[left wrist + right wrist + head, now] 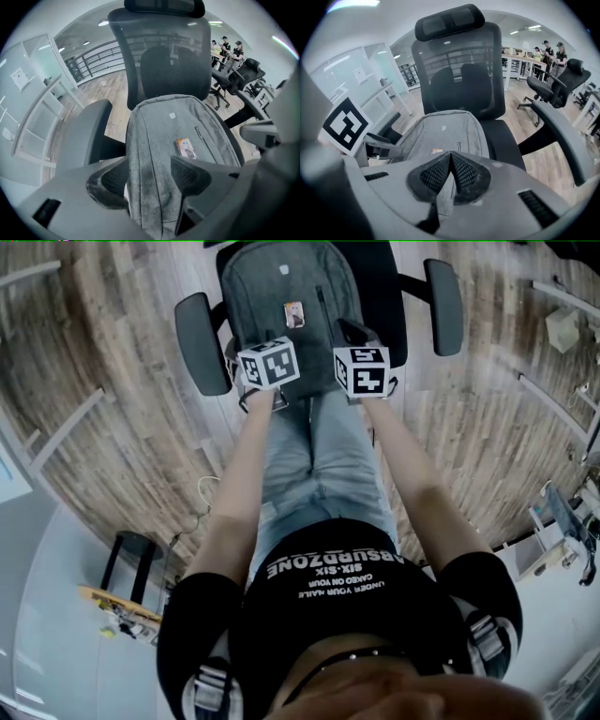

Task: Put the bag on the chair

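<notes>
A grey backpack (pixel 281 287) (pixel 173 136) (pixel 445 131) lies on the seat of a black mesh office chair (pixel 202 343) (pixel 168 65) (pixel 459 70), leaning against the backrest. A small coloured tag (pixel 186 147) sits on its front. My left gripper (pixel 265 354) (pixel 150 176) hovers over the bag's lower left part. Its jaws stand wide apart, the fabric runs between them, and the pads (pixel 190 176) do not press on it. My right gripper (pixel 354 334) (pixel 451 159) is at the bag's lower right edge, shut with its pads (pixel 433 176) meeting; I see no fabric clearly pinched.
The chair's two armrests (pixel 443 306) (pixel 562 136) flank the bag. More office chairs (pixel 243 77) (pixel 555 86) and several people (pixel 225 44) (pixel 551 51) at desks are at the back right. Glass partitions (pixel 33 93) run along the left. A black stool (pixel 131 554) stands behind me on the left.
</notes>
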The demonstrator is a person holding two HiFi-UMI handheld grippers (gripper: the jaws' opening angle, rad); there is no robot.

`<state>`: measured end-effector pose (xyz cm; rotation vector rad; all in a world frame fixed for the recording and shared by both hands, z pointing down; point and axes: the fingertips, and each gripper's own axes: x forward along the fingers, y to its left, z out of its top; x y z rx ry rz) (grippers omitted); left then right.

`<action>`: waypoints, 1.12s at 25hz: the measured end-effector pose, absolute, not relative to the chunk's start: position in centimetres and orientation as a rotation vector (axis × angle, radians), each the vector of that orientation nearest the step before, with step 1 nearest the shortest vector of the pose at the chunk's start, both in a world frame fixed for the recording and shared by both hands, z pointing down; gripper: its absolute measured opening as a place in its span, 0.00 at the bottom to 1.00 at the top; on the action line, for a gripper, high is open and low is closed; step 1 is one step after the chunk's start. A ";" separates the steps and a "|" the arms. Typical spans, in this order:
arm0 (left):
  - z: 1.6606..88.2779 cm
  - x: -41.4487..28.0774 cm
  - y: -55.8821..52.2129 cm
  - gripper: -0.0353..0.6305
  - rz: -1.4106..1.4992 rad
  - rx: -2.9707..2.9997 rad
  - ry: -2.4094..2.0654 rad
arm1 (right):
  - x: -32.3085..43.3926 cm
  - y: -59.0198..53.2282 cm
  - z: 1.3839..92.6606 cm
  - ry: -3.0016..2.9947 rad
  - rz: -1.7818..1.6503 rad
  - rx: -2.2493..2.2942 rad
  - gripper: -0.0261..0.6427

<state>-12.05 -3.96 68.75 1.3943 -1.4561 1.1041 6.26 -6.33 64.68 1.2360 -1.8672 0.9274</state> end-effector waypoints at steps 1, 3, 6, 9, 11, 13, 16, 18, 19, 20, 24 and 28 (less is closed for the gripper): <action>68.3 -11.9 -3.7 0.49 1.091 1.412 -1.442 | 6.0 -6.3 64.0 -1.888 0.913 1.221 0.06; 67.1 -11.4 -3.4 0.48 1.053 1.440 -1.414 | 5.7 -6.2 62.5 -1.923 0.871 1.197 0.06; 64.8 -11.0 -3.1 0.43 1.023 1.486 -1.405 | 5.5 -5.9 60.1 -1.962 0.831 1.185 0.06; 62.3 -11.1 -3.3 0.37 1.013 1.549 -1.428 | 5.0 -5.5 57.6 -2.006 0.819 1.184 0.06; 60.7 -11.2 -3.5 0.33 0.996 1.590 -1.442 | 4.5 -5.3 56.1 -2.037 0.806 1.181 0.06; 59.2 -11.3 -3.4 0.30 0.983 1.619 -1.449 | 4.1 -5.0 54.8 -2.055 0.797 1.181 0.06; 57.2 -11.6 -3.5 0.25 0.978 1.660 -1.456 | 3.9 -4.9 53.2 -2.070 0.787 1.186 0.06; 56.0 -11.5 -3.7 0.17 0.978 1.701 -1.458 | 3.8 -4.9 52.4 -2.076 0.788 1.186 0.06; 55.4 -11.4 -3.7 0.16 0.980 1.727 -1.455 | 3.7 -4.8 52.0 -2.077 0.790 1.186 0.06; 54.8 -11.3 -3.7 0.16 0.980 1.755 -1.448 | 3.7 -4.8 51.7 -2.078 0.793 1.186 0.06; 52.6 -10.4 -3.6 0.14 0.959 1.859 -1.414 | 3.7 -4.6 50.1 -2.094 0.783 1.190 0.06; 50.5 -10.1 -3.7 0.12 0.962 1.933 -1.409 | 3.9 -4.7 48.6 -2.107 0.763 1.190 0.06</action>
